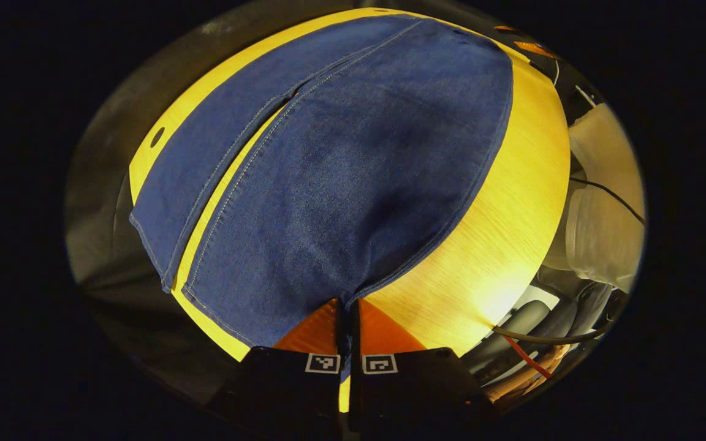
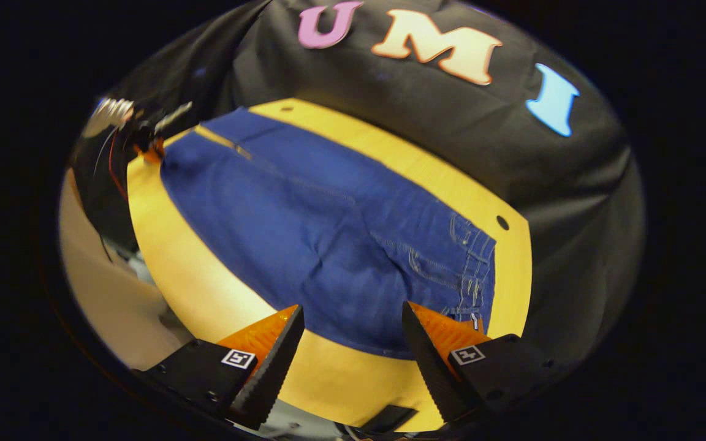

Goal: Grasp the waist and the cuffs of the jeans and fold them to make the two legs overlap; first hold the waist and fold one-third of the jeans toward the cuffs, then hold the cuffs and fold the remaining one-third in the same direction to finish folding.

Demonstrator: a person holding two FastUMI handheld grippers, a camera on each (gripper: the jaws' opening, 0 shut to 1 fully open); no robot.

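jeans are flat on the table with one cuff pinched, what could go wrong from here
1. The left tongs grip only the near corner of one cuff of the jeans; the far leg lies apart across a gap, so the legs may overlap askew.
2. The right tongs hang open short of the waist; lifting now would drag the denim across the table.

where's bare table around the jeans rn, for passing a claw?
Free: a wide strip of table between the jeans and the near edge, where the open right claw hovers; a narrower strip along the far edge by the booth wall. Crowded: the cuff end, where the left claw pinches a cuff corner beside cables.
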